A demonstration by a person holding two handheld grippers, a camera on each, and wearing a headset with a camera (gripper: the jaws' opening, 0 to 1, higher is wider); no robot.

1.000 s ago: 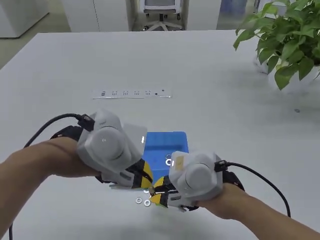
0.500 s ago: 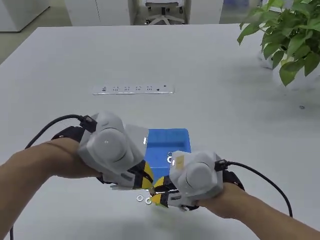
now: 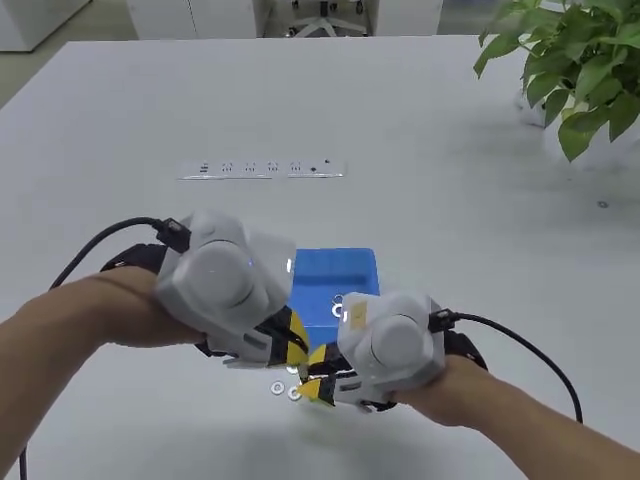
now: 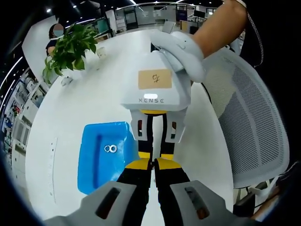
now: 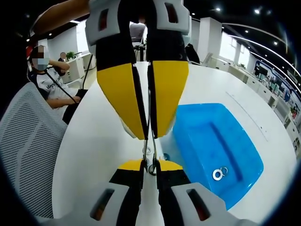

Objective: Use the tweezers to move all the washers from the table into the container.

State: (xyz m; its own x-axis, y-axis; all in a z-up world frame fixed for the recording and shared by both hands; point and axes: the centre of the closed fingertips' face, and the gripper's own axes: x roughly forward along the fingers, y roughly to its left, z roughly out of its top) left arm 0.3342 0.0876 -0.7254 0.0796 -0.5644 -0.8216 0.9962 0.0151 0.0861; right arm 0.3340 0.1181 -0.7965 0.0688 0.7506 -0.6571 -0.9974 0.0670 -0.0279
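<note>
Little has moved against the blue container (image 3: pixel 345 268) in the last second: left gripper (image 4: pixel 151 165) and right gripper (image 5: pixel 150 165) remain tip to tip just off its near edge. Both sets of jaws are clenched on the thin tweezers (image 5: pixel 146 141) running between them. Two washers (image 4: pixel 111 149) lie touching inside the container; two loose washers (image 3: pixel 277 387) sit on the table (image 3: pixel 450 180) just off that same edge.

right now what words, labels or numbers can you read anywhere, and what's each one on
"XENSE": printed on the white body of the right tool, seen in the left gripper view.
"07", or close to it: handwritten on the tan sticker just above that print; the second character is not certain.
In the head view that sticker is too small to read.
Markings on the power strip on the table: too small to read.
</note>
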